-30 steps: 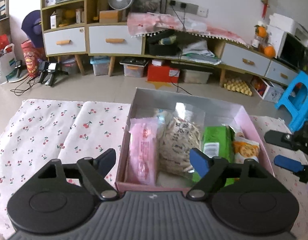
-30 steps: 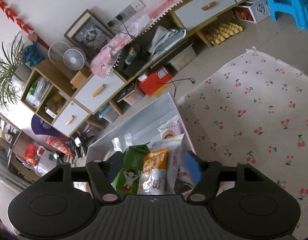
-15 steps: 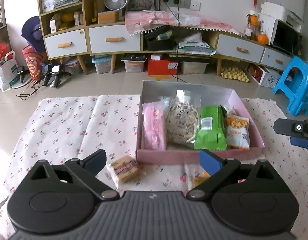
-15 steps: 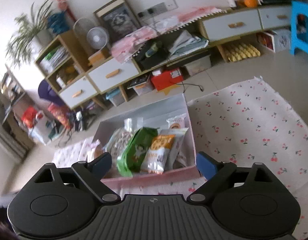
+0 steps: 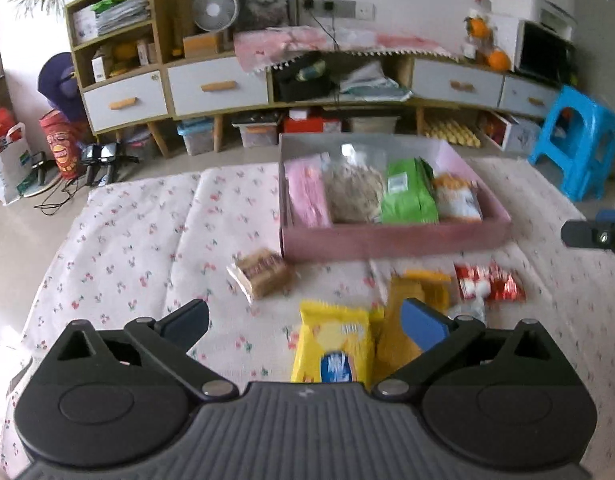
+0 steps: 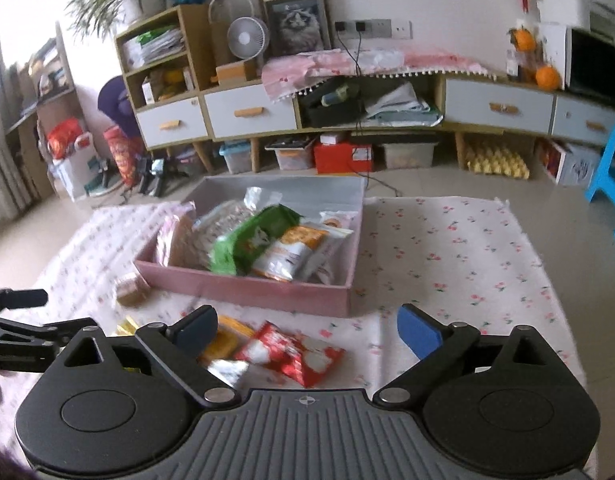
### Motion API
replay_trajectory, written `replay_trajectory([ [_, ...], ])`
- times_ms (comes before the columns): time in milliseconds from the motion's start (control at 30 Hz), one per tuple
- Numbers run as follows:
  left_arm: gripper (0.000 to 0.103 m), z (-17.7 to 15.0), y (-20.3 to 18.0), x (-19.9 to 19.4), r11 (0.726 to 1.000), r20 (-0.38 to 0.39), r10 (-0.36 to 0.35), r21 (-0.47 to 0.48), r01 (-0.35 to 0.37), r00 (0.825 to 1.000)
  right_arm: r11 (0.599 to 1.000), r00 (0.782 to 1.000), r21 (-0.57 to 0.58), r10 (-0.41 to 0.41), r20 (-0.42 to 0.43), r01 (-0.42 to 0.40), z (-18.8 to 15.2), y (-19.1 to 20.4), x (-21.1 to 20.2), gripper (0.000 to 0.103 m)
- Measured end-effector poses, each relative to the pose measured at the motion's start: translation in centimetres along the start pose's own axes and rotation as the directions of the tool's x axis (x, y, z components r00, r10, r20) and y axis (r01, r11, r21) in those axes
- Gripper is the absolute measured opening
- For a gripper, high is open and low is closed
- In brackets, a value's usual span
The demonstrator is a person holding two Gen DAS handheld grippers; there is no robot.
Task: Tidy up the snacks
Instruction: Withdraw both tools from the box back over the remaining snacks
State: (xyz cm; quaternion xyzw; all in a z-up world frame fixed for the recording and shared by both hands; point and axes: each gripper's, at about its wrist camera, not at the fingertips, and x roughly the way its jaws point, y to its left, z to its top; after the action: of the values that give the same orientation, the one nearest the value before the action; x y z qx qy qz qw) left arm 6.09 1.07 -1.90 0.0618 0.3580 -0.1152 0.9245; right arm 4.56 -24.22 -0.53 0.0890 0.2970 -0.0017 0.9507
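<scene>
A pink box (image 5: 387,240) on the cherry-print cloth (image 5: 147,240) holds a pink packet (image 5: 307,194), a clear bag of sticks (image 5: 355,192), a green packet (image 5: 407,196) and an orange-white packet (image 5: 455,200). In front of it lie a brown biscuit pack (image 5: 261,276), a yellow packet (image 5: 333,344), an orange packet (image 5: 415,292) and a red packet (image 5: 487,286). My left gripper (image 5: 305,322) hovers over the yellow packet, jaws opening, nothing between them. My right gripper (image 6: 307,328) hangs above the red packet (image 6: 291,354), jaws opening too, gripping nothing.
The cloth ends at bare floor on the far side. A blue stool (image 5: 579,140) stands at the right. Low cabinets (image 5: 219,88) with storage bins line the back wall. Right of the box (image 6: 267,290) the cloth (image 6: 447,260) carries nothing.
Both grippers drew back from the box and their jaws spread wider. The loose snacks in front of the box came into view. The right wrist view rolled to level.
</scene>
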Motion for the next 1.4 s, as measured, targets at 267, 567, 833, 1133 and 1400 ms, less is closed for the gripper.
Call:
replay_trajectory([
  [267, 0.102, -2.6, 0.0, 0.9, 0.998, -0.047, -0.053, 0.04, 0.055, 0.997, 0.995, 0.998, -0.089, -0.05, -0.033, 0.047, -2.5, -1.1, 0.8, 0.098],
  [567, 0.102, -4.4, -0.7, 2.2, 0.993, -0.085, -0.079, 0.086, 0.086, 0.993, 0.982, 0.987, -0.181, 0.02, -0.157, -0.049, -5.5, 0.4, 3.2, 0.098],
  [833, 0.103, -5.4, -1.2, 3.2, 0.991, -0.129, -0.081, 0.099, 0.094, 0.988, 0.973, 0.982, -0.231, -0.057, -0.18, 0.015, -6.8, -0.4, 5.6, 0.103],
  [1133, 0.103, -5.5, -0.7, 3.7, 0.993, -0.109, -0.102, 0.055, 0.109, 0.989, 0.979, 0.981, -0.194, 0.027, -0.191, -0.065, -6.0, -1.7, 7.3, 0.103],
  [1400, 0.101, -4.7, -0.6, 4.1, 0.994, -0.133, -0.1, 0.038, 0.106, 0.986, 0.972, 0.982, -0.216, 0.05, -0.182, -0.089, -4.8, -1.2, 9.0, 0.103],
])
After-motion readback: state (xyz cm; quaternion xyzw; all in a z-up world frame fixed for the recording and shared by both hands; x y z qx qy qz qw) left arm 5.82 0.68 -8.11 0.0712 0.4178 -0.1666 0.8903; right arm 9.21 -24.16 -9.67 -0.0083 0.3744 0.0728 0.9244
